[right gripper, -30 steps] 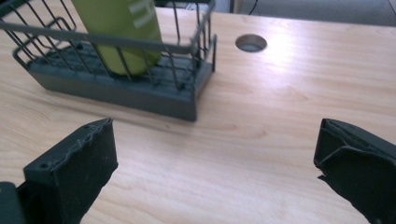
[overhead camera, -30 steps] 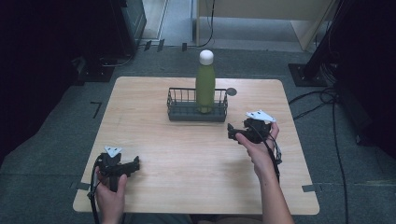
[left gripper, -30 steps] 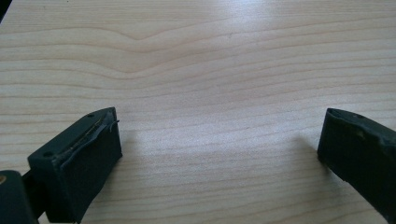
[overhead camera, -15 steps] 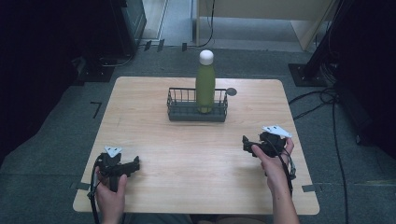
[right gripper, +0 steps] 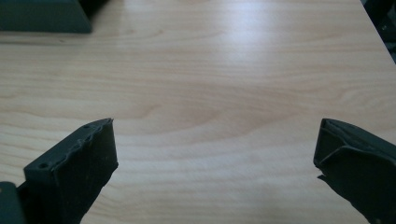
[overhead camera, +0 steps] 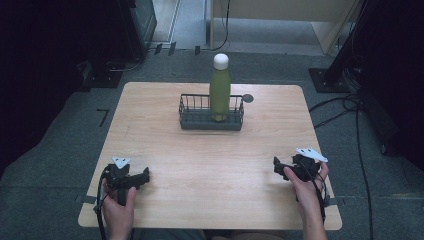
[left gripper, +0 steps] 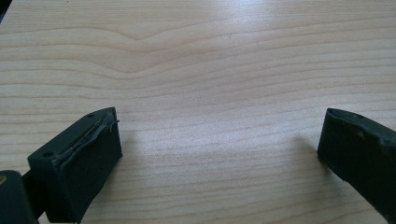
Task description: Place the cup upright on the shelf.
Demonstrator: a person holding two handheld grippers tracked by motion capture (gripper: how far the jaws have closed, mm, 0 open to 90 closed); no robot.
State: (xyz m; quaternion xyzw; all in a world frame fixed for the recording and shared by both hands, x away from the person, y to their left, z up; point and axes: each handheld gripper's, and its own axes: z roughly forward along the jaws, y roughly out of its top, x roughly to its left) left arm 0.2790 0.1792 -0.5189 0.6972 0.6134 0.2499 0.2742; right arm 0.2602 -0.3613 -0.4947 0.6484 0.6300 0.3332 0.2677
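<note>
The green bottle (overhead camera: pixel 219 94) stands upright in the wire basket (overhead camera: pixel 192 120) at the far middle of the bench (overhead camera: pixel 210 165). Well apart from it, near the front edge, the left gripper (overhead camera: pixel 145 176) and right gripper (overhead camera: pixel 276 166) seemingly rest on wood, fingers (left gripper: pixel 84 158) spread wide, holding nothing.

A bottle (overhead camera: pixel 219 87) is stood upright in a wire basket (overhead camera: pixel 192 120), toward the basket's right end. The basket is placed at the far middle of the table (overhead camera: pixel 210 200). A small round disc (overhead camera: pixel 248 98) is set on the tabletop just behind the basket's right corner. The left gripper (overhead camera: pixel 145 176) is held low at the near left, the right gripper (overhead camera: pixel 276 166) at the near right (both well apart from the basket), with bare tabletop between them.
</note>
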